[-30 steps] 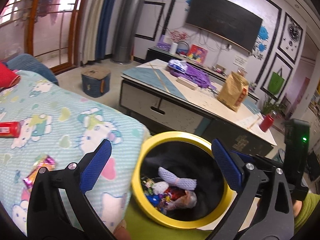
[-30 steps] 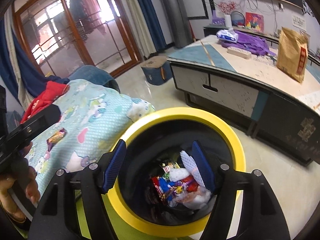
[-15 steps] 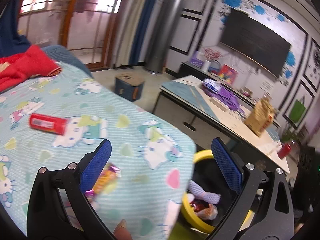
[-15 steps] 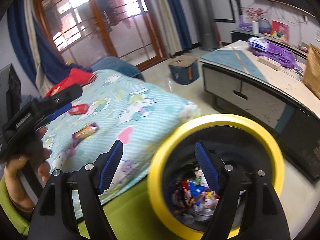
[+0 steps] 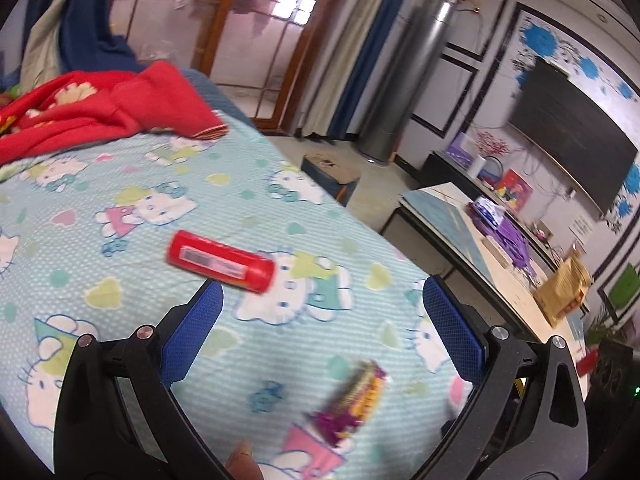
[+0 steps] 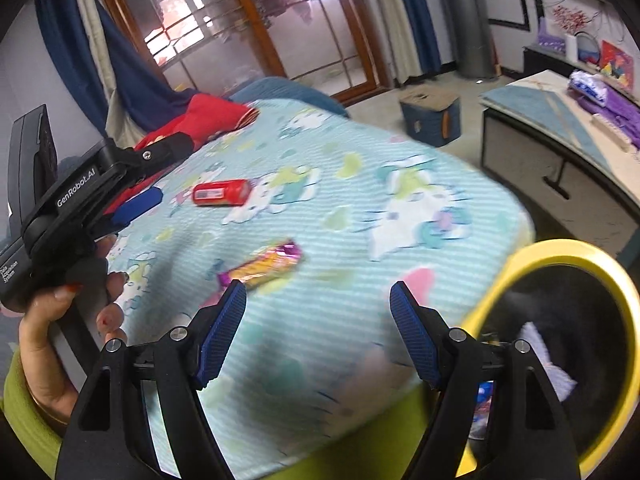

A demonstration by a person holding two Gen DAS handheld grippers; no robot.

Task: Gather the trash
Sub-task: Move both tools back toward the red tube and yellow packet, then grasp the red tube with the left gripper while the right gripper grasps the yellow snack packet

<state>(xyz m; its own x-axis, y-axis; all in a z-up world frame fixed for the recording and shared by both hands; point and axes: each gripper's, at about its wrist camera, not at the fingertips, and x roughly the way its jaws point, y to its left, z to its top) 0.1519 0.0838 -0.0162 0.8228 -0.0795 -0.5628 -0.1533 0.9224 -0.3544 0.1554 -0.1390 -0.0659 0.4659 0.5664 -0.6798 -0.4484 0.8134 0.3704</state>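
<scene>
A red can (image 5: 220,261) lies on its side on the light-blue cartoon-print bed cover (image 5: 120,216); it also shows in the right wrist view (image 6: 221,193). A purple and orange snack wrapper (image 5: 352,402) lies nearer the bed edge, also in the right wrist view (image 6: 264,265). My left gripper (image 5: 320,332) is open and empty above the cover, between can and wrapper. My right gripper (image 6: 318,330) is open and empty, just in front of the wrapper. The yellow-rimmed black trash bin (image 6: 560,256) holds several pieces of trash at the right.
A red garment (image 5: 100,112) is bunched at the far end of the bed. A low table (image 6: 560,136) with purple items and a paper bag (image 5: 564,292) stands beyond the bed. A small blue box (image 6: 430,114) sits on the floor.
Both grippers swung left, away from the bin and over the bed. The can and wrapper now sit near the middle of both views. The right gripper has opened wider.
</scene>
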